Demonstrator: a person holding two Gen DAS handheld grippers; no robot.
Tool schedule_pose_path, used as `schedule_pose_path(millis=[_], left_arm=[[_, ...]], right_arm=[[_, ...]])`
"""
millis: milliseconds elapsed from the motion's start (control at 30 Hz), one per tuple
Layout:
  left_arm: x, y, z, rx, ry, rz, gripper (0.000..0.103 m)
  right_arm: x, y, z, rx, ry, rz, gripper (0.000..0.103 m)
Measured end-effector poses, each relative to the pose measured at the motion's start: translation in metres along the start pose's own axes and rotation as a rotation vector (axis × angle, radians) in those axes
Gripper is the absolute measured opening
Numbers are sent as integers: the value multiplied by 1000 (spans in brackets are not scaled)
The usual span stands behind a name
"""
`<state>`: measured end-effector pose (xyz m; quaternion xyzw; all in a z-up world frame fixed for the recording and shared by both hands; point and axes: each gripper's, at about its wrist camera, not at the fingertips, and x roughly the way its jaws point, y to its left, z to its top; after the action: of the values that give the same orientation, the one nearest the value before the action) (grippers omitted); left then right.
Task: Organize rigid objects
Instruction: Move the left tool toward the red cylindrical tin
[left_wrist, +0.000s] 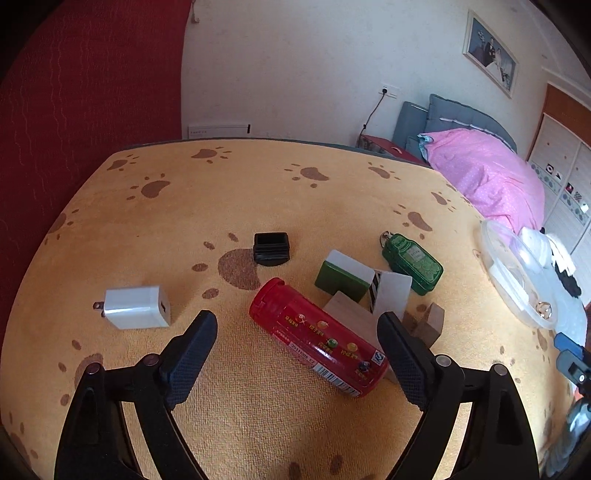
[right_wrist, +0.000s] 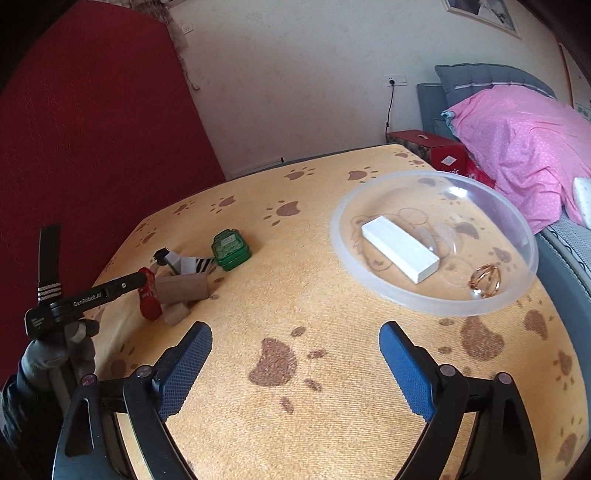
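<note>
That glossy red plastic cylinder tube (left_wrist: 317, 338) lying between the wide-spread left gripper (left_wrist: 297, 345) looks light, stiff, probably slippery, so pinch mid-body, 9-to-3 o'clock.

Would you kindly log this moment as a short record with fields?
surface: yellow paw-print cloth
bowl: clear plastic bowl, holding a white block and an amber ring
loose items: red tube, white charger, black cap, green tin
left gripper: open, above the red tube
right gripper: open, empty
</note>
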<state>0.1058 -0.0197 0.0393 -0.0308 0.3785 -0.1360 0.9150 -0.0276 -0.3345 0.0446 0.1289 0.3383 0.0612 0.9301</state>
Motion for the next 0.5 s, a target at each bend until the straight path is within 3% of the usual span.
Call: schedule_pose_path(millis=[500], left_arm=[[21, -6, 1, 116, 34, -191, 89]], right_arm=[[12, 17, -6, 8, 63, -16, 95]])
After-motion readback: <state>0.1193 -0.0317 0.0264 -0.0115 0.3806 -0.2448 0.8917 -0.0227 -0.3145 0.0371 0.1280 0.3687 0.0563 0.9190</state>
